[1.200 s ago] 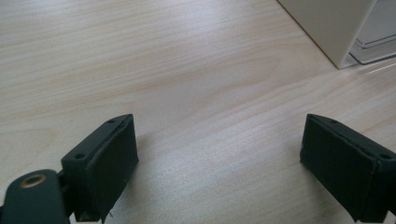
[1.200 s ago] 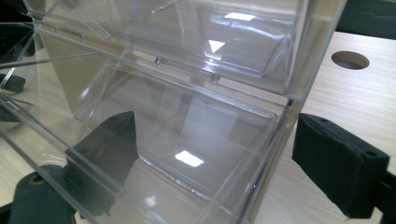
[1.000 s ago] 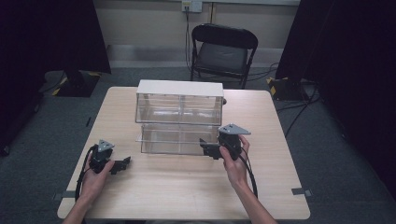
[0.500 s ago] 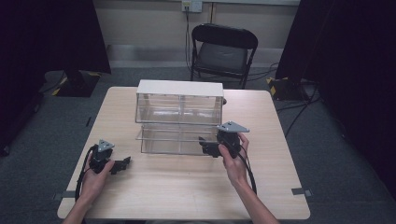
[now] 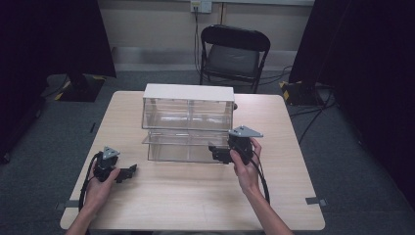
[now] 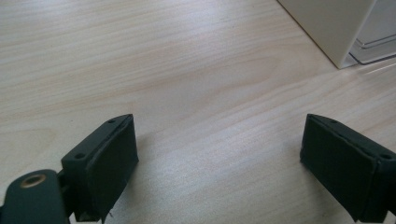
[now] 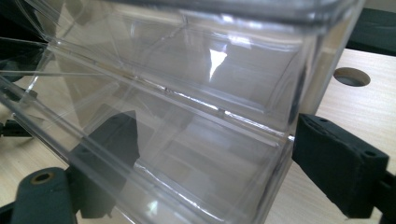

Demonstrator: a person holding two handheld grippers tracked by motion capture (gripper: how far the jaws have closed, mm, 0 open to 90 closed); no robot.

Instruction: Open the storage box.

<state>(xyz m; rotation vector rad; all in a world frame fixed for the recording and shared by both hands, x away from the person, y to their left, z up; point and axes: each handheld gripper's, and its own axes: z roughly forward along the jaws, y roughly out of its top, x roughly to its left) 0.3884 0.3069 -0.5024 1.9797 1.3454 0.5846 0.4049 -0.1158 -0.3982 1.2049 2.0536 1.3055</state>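
The right gripper (image 5: 215, 152) sits at the right front corner of the lower drawer (image 5: 188, 147), which stands pulled out a little from the clear drawer box (image 5: 188, 115) in the middle of the table (image 5: 195, 205). In the right gripper view one jaw lies behind the drawer's clear front wall (image 7: 154, 154) and the other outside the corner, with a gap between them; they straddle the wall but do not yet pinch it, so the gripper is open.

To do this step well, I would close the jaws square on the front wall, close to the corner where the plastic is stiffest, and then move the drawer straight along its rails. Any sideways pull at one corner is likely to skew and jam it, or drag the light box across the table.

The left gripper (image 5: 128, 172) rests low on the table near the left front edge, well apart from the box, its jaws wide open on bare wood. It could brace the box top if the box starts to slide
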